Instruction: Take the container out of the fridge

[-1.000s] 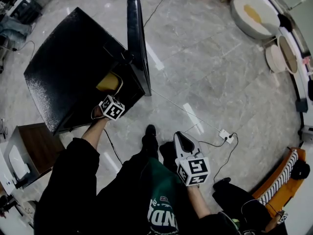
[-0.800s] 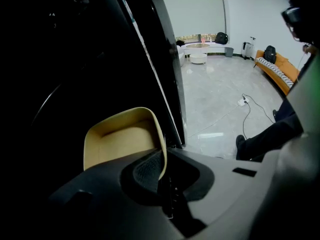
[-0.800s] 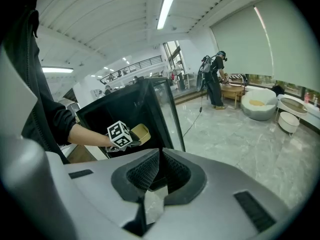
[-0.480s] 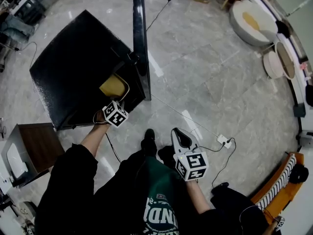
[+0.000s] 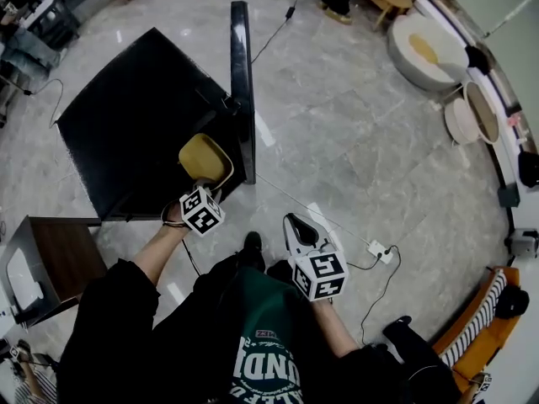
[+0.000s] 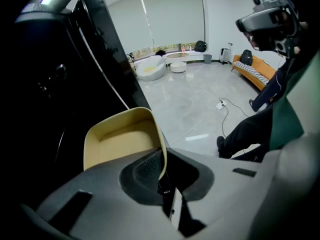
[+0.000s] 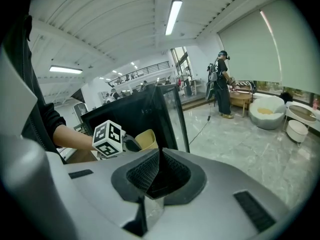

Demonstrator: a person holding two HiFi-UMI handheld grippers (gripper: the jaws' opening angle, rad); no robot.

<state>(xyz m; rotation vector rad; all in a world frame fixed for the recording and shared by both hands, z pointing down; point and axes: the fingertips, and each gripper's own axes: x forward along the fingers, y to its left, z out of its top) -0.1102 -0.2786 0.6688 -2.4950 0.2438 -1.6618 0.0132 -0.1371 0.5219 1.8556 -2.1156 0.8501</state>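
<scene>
The yellow container (image 5: 205, 158) is out at the mouth of the black fridge (image 5: 135, 124), beside its open door (image 5: 242, 82). My left gripper (image 5: 200, 185) is shut on the container's near rim, and in the left gripper view the thin yellow wall (image 6: 120, 139) runs down between the jaws of that gripper (image 6: 161, 173). My right gripper (image 5: 296, 223) hangs over the floor by the person's legs, shut and empty. In the right gripper view that gripper (image 7: 156, 156) points toward the fridge (image 7: 135, 109), with the container (image 7: 145, 139) behind the left gripper's marker cube.
A brown side table (image 5: 59, 255) stands left of the fridge. A power strip (image 5: 377, 251) and its cable lie on the marble floor to the right. A white round tub (image 5: 425, 36) and an orange sofa (image 5: 488, 310) sit along the right wall. A person (image 7: 222, 84) stands far off.
My left gripper has drawn back toward the person, and the yellow container has come further out of the fridge with it. The right gripper has drifted slightly left.
</scene>
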